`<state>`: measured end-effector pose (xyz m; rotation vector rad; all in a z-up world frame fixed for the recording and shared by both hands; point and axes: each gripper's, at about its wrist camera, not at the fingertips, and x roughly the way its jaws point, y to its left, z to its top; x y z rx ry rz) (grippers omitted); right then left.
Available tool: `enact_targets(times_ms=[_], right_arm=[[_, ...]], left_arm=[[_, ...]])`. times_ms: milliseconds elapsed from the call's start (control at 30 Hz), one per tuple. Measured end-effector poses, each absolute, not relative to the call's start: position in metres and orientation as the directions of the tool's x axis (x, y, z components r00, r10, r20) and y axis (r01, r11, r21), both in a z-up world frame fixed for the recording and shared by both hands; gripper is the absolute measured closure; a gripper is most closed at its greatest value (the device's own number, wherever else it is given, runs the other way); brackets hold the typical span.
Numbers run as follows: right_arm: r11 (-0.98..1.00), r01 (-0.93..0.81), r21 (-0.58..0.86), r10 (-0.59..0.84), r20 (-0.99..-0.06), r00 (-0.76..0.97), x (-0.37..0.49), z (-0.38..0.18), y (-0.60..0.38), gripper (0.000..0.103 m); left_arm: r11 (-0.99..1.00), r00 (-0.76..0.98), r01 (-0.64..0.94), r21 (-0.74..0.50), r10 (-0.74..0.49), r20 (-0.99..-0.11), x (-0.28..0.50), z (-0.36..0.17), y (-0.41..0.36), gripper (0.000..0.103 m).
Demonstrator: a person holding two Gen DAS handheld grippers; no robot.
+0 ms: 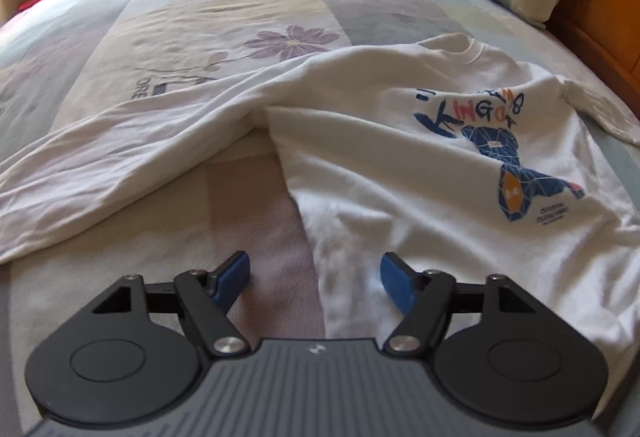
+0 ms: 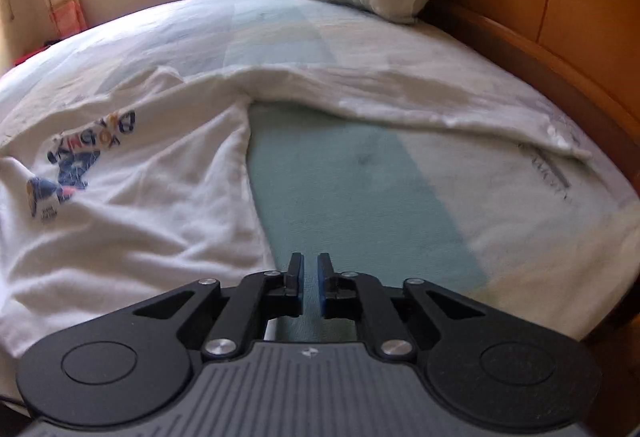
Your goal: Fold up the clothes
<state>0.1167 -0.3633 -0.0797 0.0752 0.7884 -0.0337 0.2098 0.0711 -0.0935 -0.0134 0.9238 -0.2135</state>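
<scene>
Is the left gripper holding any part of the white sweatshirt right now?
No, the left gripper is open, its blue pads apart above the white sweatshirt, gripping nothing.
</scene>
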Motion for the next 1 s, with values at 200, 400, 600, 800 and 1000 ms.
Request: enact_targets(times_ms=[200, 400, 600, 800, 1000], right_arm=[[0.979, -0.168, 0.119, 0.204, -0.678, 0.706, 0.173, -0.067, -0.318, 0.053], [0.964, -0.262, 0.033, 0.197, -0.751, 0.630, 0.254, -0.102, -0.272, 0.053], [0.962, -0.273, -0.002, 0.179, -0.750, 0.636, 0.284, -0.104, -0.263, 0.050], [0.941, -0.337, 0.012, 0.223, -0.771, 0.597, 0.302, -0.101, -0.238, 0.035], [0.917, -0.399, 0.028, 0.265, -0.790, 0.553, 0.319, -0.099, -0.213, 0.035]], left_arm=[[0.911, 0.576, 0.347, -0.221, -0.394, -0.717, 0.210, -0.072, 0.040, 0.031], [0.920, 0.511, 0.323, -0.222, -0.367, -0.777, 0.258, -0.104, 0.008, 0.034], [0.961, 0.572, 0.222, -0.164, -0.265, -0.777, 0.279, -0.108, 0.036, 0.034], [0.927, 0.497, 0.270, -0.261, -0.366, -0.787, 0.261, -0.095, 0.041, 0.036], [0.925, 0.477, 0.298, -0.237, -0.359, -0.802, 0.239, -0.102, 0.040, 0.032]])
